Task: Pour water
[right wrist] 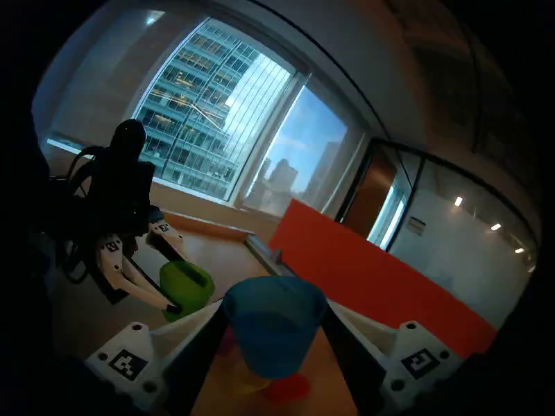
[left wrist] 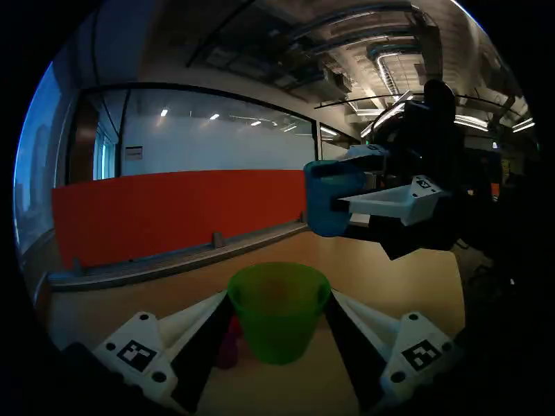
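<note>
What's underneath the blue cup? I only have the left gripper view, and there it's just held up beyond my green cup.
Observer: In the right gripper view, a yellowish object and a red object show just beneath the blue cup. I can't tell what they are.
Operator: Is the grip on it sound?
Observer: The right tongs have one finger pressed on each side of the cup.
Operator: Is my green cup lined up under it?
Observer: No. From that camera the green cup sits off to one side of the blue cup, with a clear gap between them.
</note>
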Motion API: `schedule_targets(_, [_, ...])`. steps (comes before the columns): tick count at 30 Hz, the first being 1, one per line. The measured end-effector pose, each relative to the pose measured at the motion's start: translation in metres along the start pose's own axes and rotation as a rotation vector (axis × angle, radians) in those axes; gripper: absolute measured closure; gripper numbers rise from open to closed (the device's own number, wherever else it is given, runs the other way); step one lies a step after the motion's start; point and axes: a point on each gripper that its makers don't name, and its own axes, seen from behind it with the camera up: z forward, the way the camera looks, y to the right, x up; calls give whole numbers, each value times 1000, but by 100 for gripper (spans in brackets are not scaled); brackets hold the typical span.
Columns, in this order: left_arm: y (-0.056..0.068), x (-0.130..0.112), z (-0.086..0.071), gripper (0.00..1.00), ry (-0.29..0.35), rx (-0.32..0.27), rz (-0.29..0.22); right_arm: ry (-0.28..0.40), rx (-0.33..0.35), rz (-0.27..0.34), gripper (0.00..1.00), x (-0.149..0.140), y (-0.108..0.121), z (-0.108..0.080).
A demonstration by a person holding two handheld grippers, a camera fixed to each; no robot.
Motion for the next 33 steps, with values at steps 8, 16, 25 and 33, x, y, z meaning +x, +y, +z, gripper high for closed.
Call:
schedule_targets(8, [5, 1, 3, 13, 3, -13, 8, 2, -3, -95, 9, 12, 6, 6])
schedule_targets(16, [9, 4, 8, 13, 9, -24, 11, 8, -4, -176, 9, 23, 8, 14])
schedule_targets(25, [12, 6, 11, 13, 14, -35, 15, 3, -5, -264, 9, 30, 8, 27])
schedule_targets(33, [11, 5, 14, 13, 15, -39, 13, 6, -4, -324, 9, 40, 7, 36])
